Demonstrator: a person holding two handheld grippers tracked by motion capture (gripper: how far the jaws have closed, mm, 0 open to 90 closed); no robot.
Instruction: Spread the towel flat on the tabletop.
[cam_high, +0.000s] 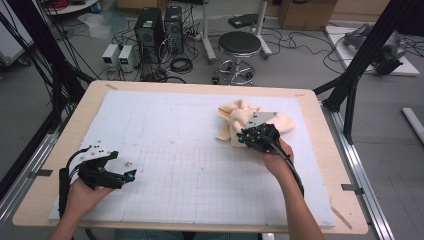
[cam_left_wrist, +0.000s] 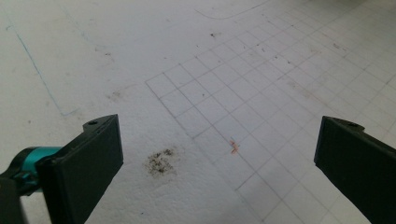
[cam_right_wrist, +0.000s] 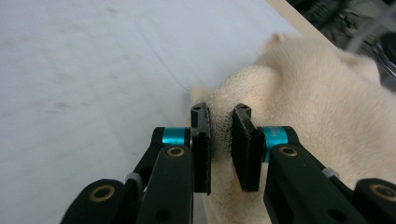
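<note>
A cream towel (cam_high: 250, 120) is lying crumpled in a soft, fuzzy heap on the far right part of the white gridded mat (cam_high: 190, 165) that is covering the desk (cam_high: 320, 150). The right gripper (cam_right_wrist: 220, 135) is pinching a raised fold of the towel, its jaws standing narrow with the cloth pressed between the pads. The left gripper (cam_left_wrist: 219, 154) is resting at the near left of the mat, well apart from the towel, its jaws spread wide over bare mat and a dark smudge (cam_left_wrist: 159, 161). Beyond the desk, a round stool (cam_high: 239, 45) and computer towers (cam_high: 160, 30) are standing on the floor among cables.
</note>
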